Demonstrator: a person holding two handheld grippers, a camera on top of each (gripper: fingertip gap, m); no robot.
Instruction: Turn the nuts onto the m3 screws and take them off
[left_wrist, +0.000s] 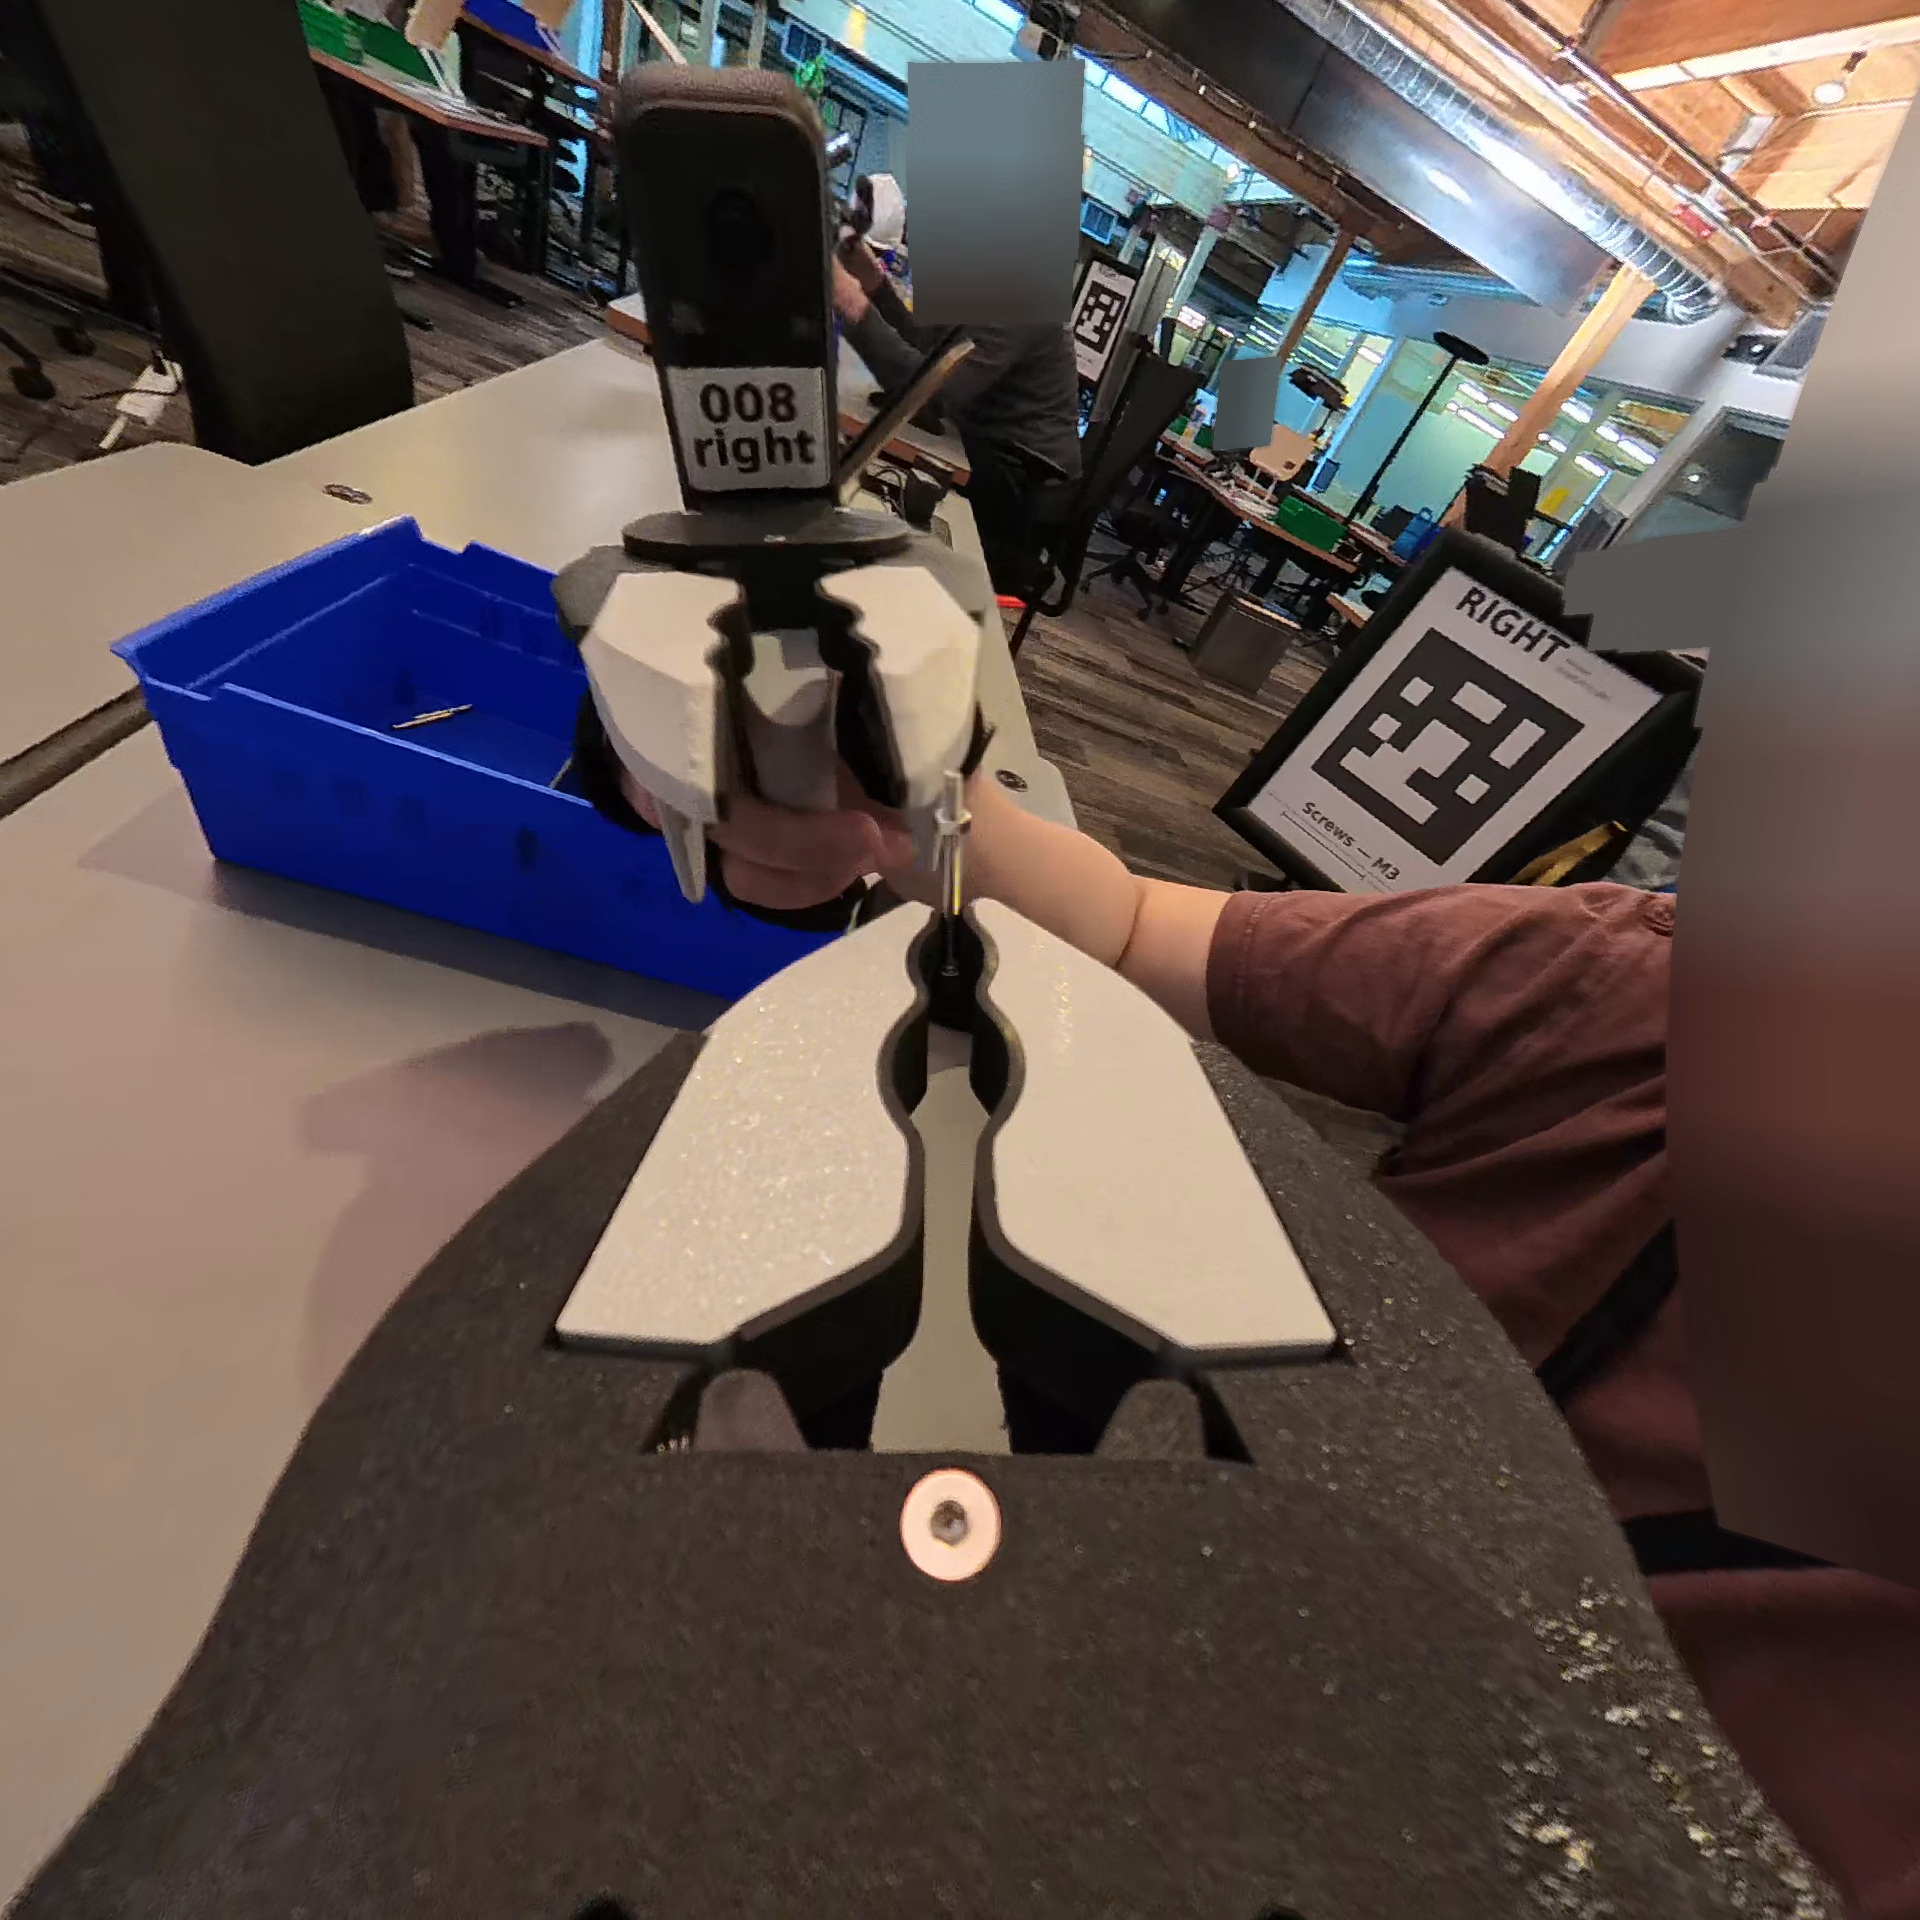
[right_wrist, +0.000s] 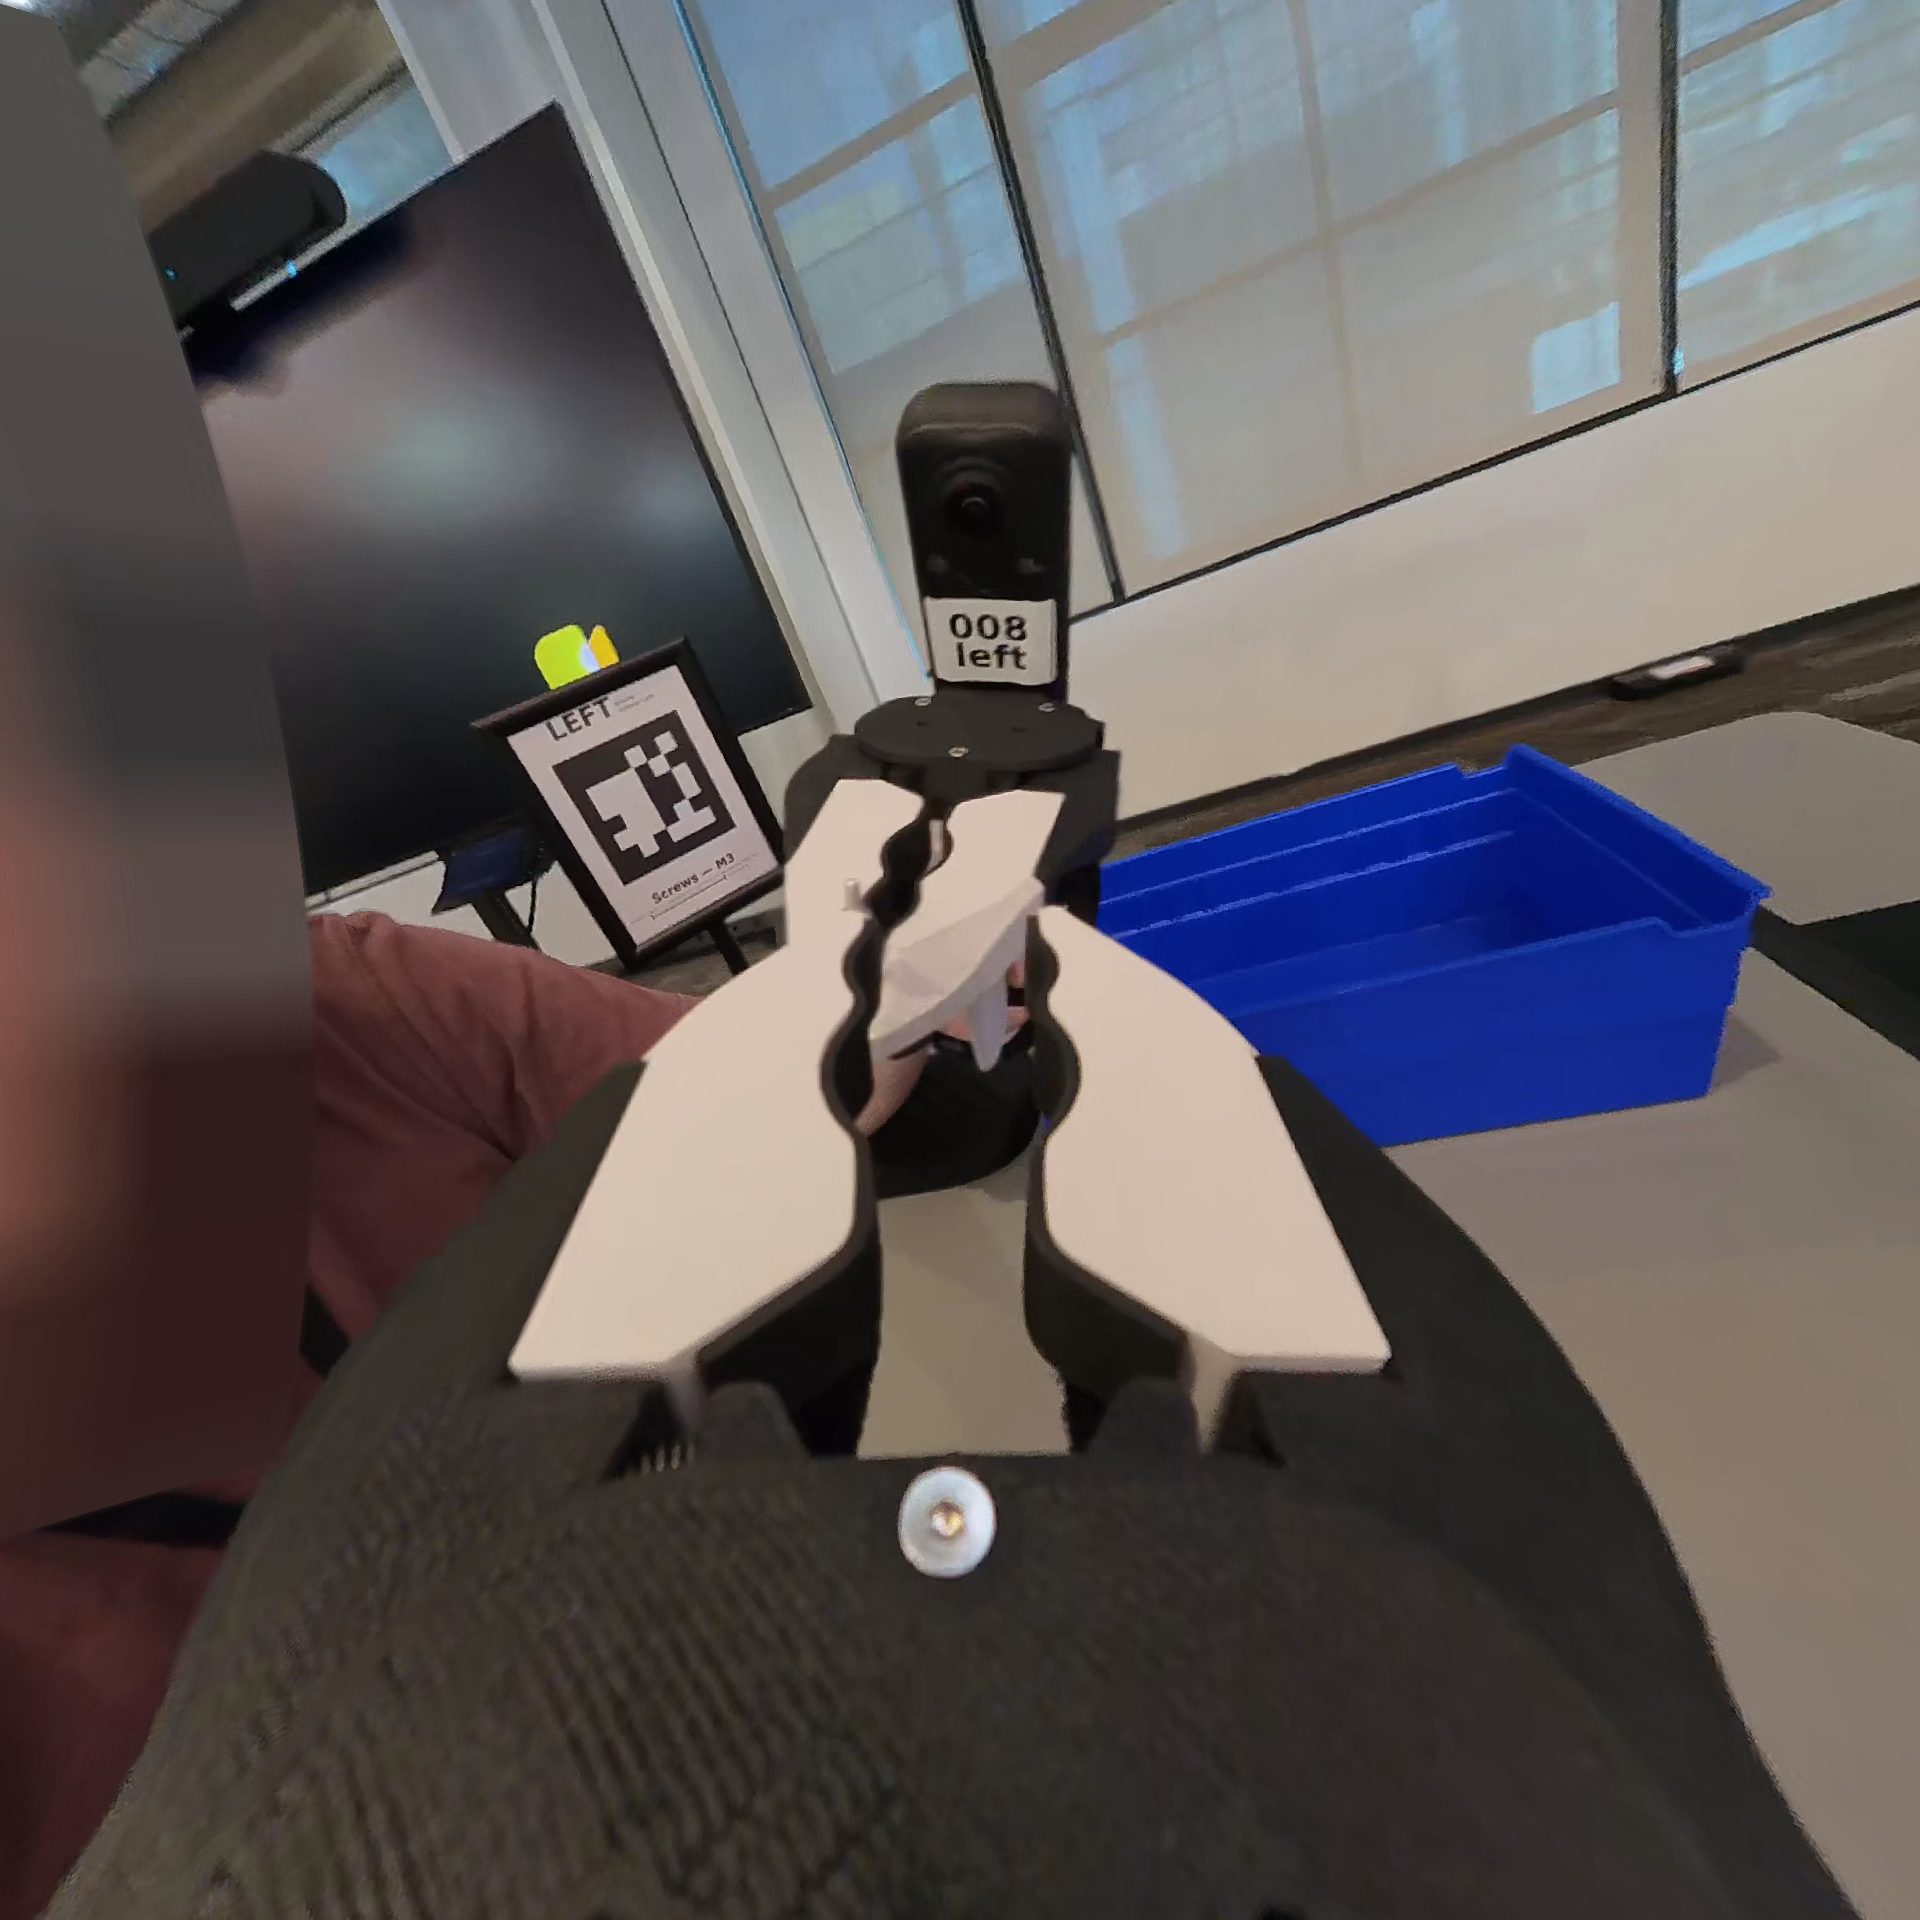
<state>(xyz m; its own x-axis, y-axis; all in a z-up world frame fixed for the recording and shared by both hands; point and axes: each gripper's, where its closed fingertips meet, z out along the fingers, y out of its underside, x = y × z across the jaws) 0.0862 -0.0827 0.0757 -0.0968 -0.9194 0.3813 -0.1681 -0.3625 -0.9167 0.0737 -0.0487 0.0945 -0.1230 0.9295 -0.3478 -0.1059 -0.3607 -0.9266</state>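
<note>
Left wrist view looked along the left gripper (left_wrist: 951, 961), whose two grey fingers (left_wrist: 790, 1132) had drawn nearly together at the tips around the dark lower end of a thin silver screw (left_wrist: 950, 862). That screw stood roughly upright just past the tips, with a small nut (left_wrist: 950, 821) threaded partway up its shank. Facing it from beyond, the right gripper (left_wrist: 821, 842) was held in a hand (left_wrist: 800, 847), its white fingers pointing down and parted; one fingertip sat right beside the nut, though contact could not be confirmed. Behind the right gripper a blue bin (left_wrist: 343, 769) rested on the grey table (left_wrist: 208, 1143), and another loose screw (left_wrist: 431, 717) lay on the bin's floor. A framed marker sign (left_wrist: 1455, 758) stood off to the right, beyond a maroon sleeve (left_wrist: 1455, 1039). Right wrist view showed the right gripper (right_wrist: 951, 997) with a clear gap between its fingers, while the left gripper (right_wrist: 914, 883) came in from ahead with its fingers almost shut; a tiny pale bit that was probably the screw end (right_wrist: 852, 888) showed at its edge, too small to be sure. The blue bin (right_wrist: 1455, 935) sat to the right there, a second marker sign (right_wrist: 644, 810) to the left.
</note>
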